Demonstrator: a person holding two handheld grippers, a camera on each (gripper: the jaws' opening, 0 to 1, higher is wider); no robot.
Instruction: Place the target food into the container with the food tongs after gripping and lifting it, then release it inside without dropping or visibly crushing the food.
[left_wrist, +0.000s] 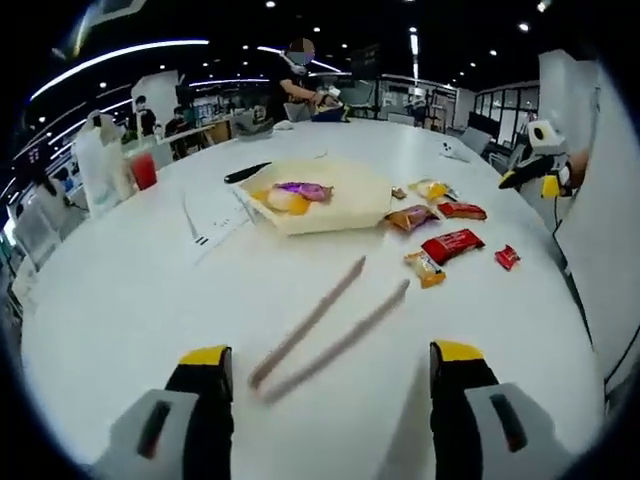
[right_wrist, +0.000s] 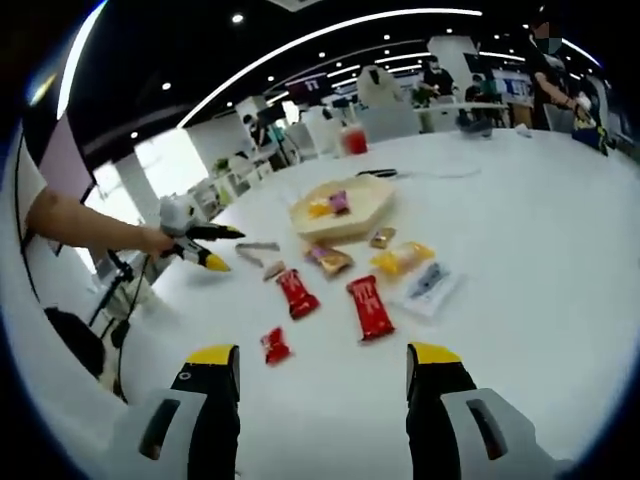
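in the left gripper view the left tongs (left_wrist: 330, 375) rise from six o'clock with yellow-tipped jaws spread wide and nothing between them. just beyond the jaws, toward twelve o'clock, a pair of food tongs (left_wrist: 330, 330) lies flat on the white desk (left_wrist: 120, 300), its arms blurred, joined at the near end and opening toward one o'clock. past them, at about twelve o'clock, sits the pale container (left_wrist: 325, 205), with a purple-wrapped piece (left_wrist: 303, 189) and a yellow-orange piece (left_wrist: 285, 200) inside it. to its right, toward two o'clock, wrapped snacks are scattered on the desk: a red packet (left_wrist: 452, 244), a small red packet (left_wrist: 507, 257), an orange-brown packet (left_wrist: 412, 217) and a yellow packet (left_wrist: 425, 268). which one is the target food cannot be told. the right tongs (left_wrist: 535, 175) show at three o'clock, at the desk's edge.

in the right gripper view the right tongs (right_wrist: 322, 370) stand at six o'clock, jaws wide apart and holding nothing. two red packets (right_wrist: 370, 305) lie near the middle of the desk, with the small red packet (right_wrist: 275, 345) nearer the jaws. the container (right_wrist: 345, 208) is at twelve o'clock. the left tongs (right_wrist: 205, 250) show at nine o'clock, held in a hand (right_wrist: 160, 240).
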